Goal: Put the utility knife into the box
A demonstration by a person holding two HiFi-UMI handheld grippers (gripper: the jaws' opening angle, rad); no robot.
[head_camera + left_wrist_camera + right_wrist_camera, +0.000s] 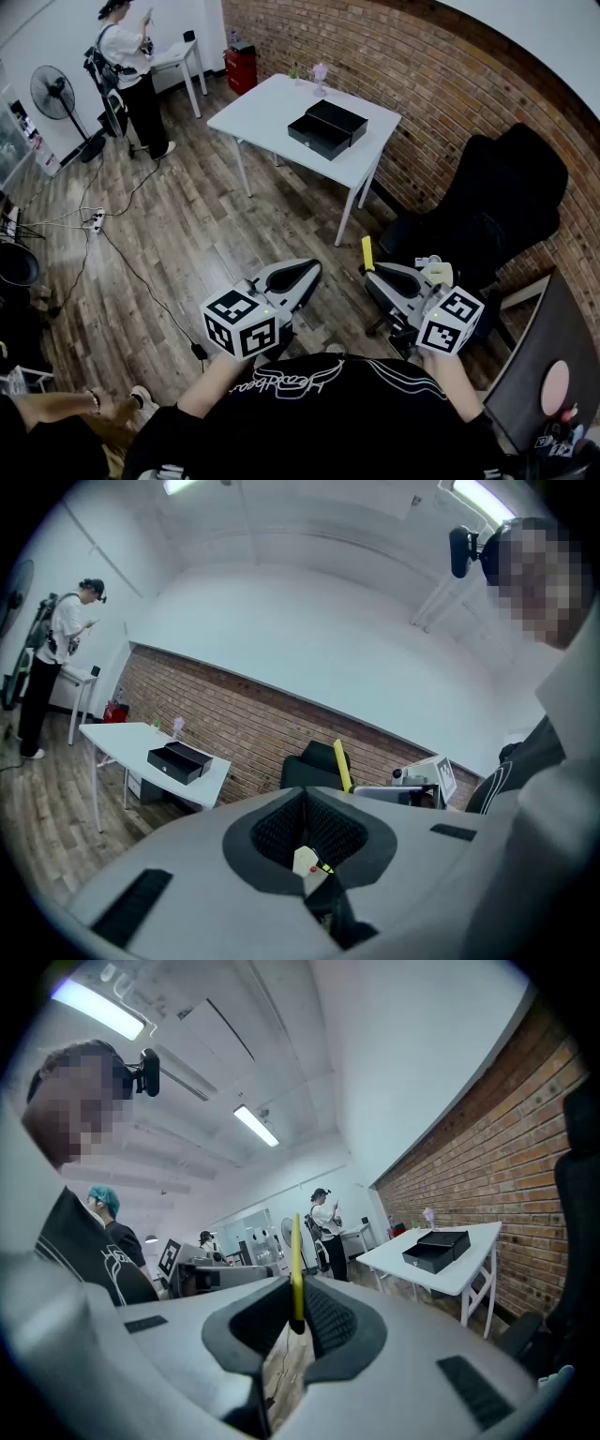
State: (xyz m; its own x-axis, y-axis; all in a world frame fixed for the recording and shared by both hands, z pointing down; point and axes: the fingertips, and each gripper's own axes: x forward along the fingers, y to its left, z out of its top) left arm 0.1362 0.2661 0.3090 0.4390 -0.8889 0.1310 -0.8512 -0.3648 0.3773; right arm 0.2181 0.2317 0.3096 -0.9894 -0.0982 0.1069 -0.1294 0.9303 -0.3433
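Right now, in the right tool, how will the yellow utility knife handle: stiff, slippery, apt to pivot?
The utility knife looks slim and straight, so probably stiff and light. The right tool pinches only one end, the rest standing free, so it could pivot or slip if swung.

White tabletop [267, 111] upper centre of frame, beside the brick wall [441, 84]. On it: black box [328, 128] right of middle, small pink item [320, 73] at the far edge.

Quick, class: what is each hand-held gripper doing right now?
Left hand-held gripper: closed, no task object in it.
Right hand-held gripper: closed on the yellow utility knife.
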